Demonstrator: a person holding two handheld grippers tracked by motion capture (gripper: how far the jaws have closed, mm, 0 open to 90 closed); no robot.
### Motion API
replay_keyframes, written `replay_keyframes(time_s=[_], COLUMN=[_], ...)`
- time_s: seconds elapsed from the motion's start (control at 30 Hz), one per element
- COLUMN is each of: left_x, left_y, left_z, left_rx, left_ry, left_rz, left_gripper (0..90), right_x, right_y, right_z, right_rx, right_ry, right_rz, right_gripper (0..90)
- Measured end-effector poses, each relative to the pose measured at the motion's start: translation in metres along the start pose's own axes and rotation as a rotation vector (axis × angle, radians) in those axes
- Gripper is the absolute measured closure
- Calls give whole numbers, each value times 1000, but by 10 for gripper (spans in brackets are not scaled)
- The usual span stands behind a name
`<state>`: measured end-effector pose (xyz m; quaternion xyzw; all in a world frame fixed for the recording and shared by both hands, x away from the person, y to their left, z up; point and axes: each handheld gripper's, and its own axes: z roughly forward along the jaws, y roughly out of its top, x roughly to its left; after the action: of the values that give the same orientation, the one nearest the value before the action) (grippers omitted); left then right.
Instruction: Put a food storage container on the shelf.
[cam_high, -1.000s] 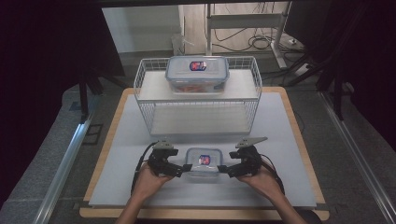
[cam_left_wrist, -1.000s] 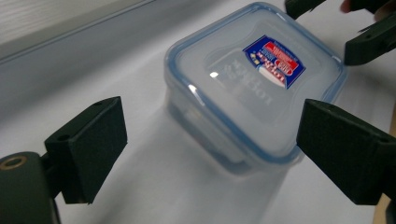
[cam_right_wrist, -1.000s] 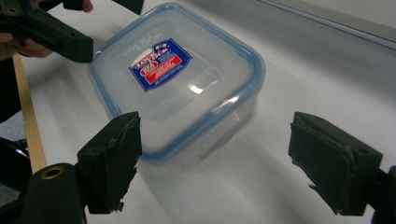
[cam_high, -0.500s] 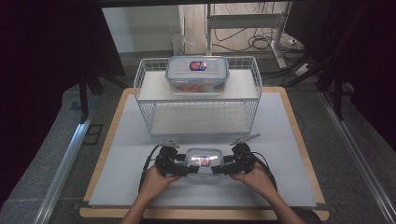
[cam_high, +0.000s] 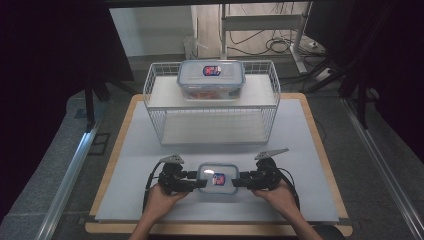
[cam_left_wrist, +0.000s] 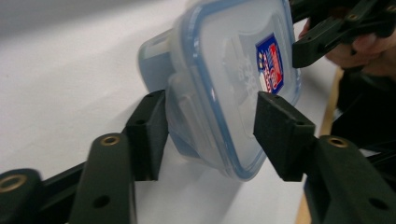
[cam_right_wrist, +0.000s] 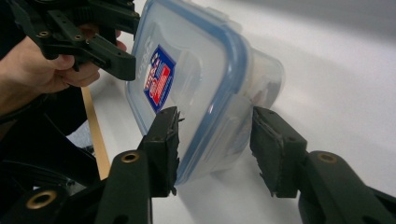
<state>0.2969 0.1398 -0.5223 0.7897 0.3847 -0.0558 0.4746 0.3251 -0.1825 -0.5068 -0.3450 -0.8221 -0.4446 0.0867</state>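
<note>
White table carries a small box near its front edge. Left gripper and right gripper, jaws just closing, clamp the box's opposite ends between their pads.

High view: fixed camera above the person's side, facing forward and down over the whole table, wire rack at the far end. Left gripper view: rides on the left gripper, very close, looking along its jaws across the small container toward the opposite hand. Right gripper view: the mirrored close look from the right gripper. All three share that container
</note>
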Motion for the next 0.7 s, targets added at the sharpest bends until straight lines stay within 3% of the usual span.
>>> replay_keyframes(time_s=[0.1,0.23,0.43,0.7], left_x=[2,10,5,7], left_y=[-3,-9,-11,-13], left_z=[-2,-7,-7,-7], left_rx=[-17,-40,-50,-68], left_ry=[-21,-99,-67,-86], left_rz=[-15,-86,-51,-85], left_gripper=[490,547,533,543], right_x=[2,2,4,0], right_y=[-2,-6,-7,-9], right_z=[-1,-2,-3,-3], right_rx=[-8,-14,-21,-34], right_ry=[7,28,19,50], right_rz=[9,2,-7,10], right_gripper=[548,563,567,577])
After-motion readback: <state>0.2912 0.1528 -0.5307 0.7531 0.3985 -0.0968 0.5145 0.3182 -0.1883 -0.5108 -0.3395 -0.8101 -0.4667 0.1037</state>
